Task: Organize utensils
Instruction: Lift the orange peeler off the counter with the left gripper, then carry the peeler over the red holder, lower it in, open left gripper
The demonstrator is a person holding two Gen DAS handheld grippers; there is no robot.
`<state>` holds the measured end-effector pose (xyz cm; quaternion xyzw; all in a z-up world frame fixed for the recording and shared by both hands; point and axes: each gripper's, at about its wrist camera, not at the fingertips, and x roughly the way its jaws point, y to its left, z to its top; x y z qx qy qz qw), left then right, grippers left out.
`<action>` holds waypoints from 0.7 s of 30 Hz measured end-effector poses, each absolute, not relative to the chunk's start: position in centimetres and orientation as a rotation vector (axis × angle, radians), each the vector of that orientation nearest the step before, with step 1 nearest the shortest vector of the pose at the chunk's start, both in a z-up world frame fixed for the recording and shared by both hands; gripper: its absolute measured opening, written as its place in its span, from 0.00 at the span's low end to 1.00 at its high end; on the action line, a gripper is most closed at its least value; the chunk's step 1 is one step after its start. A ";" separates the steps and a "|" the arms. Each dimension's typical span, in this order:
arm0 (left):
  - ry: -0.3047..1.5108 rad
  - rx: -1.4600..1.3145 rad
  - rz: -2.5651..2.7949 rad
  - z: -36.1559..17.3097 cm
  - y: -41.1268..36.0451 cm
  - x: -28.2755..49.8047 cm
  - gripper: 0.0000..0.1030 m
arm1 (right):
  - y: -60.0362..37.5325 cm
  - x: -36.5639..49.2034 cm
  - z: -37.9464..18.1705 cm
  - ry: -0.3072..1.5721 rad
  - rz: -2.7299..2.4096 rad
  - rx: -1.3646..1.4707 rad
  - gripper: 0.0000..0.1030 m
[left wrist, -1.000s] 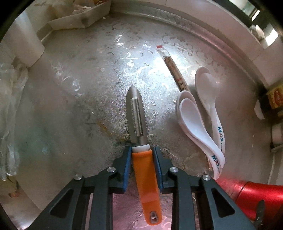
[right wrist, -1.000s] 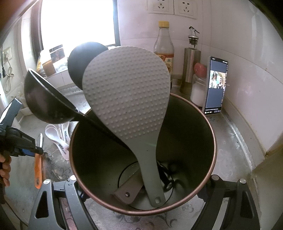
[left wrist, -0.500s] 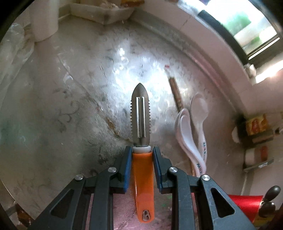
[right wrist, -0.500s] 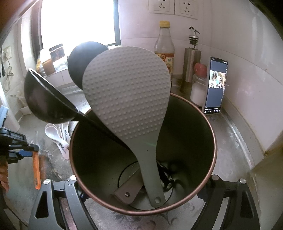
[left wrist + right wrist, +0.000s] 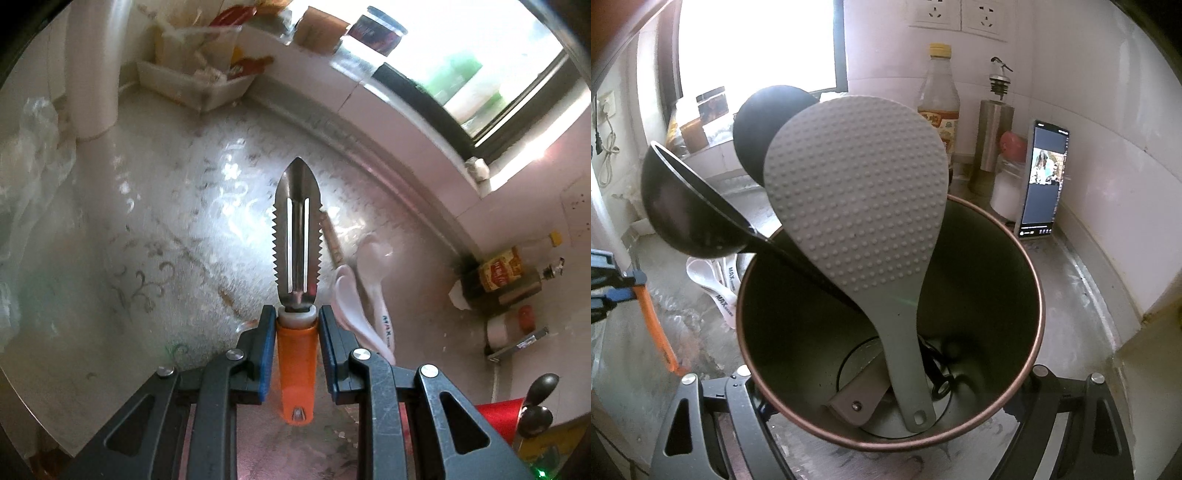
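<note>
Peeler lifted in the left gripper, utensil holder clamped in the right.

Left wrist view: the left gripper (image 5: 296, 325) pinches the orange handle of the peeler (image 5: 297, 236) between its blue pads, serrated steel blade pointing away, clear above the patterned countertop (image 5: 147, 229). White spoons (image 5: 364, 291) lie on the countertop towards its window edge, next to a chopstick packet (image 5: 331, 240). Right wrist view: the right gripper (image 5: 886, 402) grips the dark utensil holder (image 5: 997, 280) from both sides; a grey rice paddle (image 5: 857, 206) and a black ladle (image 5: 687, 206) stand inside. A phone (image 5: 1043, 181) leans on the tiled wall at the countertop's back edge.
</note>
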<state>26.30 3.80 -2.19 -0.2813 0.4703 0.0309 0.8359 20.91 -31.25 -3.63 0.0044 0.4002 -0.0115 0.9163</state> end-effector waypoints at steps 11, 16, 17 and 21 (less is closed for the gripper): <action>0.864 -0.536 0.002 2.9 4.0 24.5 0.23 | -30.1 21.1 -3.8 0.827 0.003 -0.005 0.88; 0.782 -0.508 -0.063 6.3 2.8 24.0 0.23 | -29.9 21.3 -3.9 0.827 0.009 -0.009 0.88; 0.767 -0.501 -0.076 7.1 2.5 23.9 0.23 | -29.9 21.2 -3.9 0.827 0.009 -0.010 0.88; 0.701 -0.471 -0.148 10.0 0.6 23.8 0.23 | -30.0 21.2 -4.0 0.826 0.012 -0.012 0.88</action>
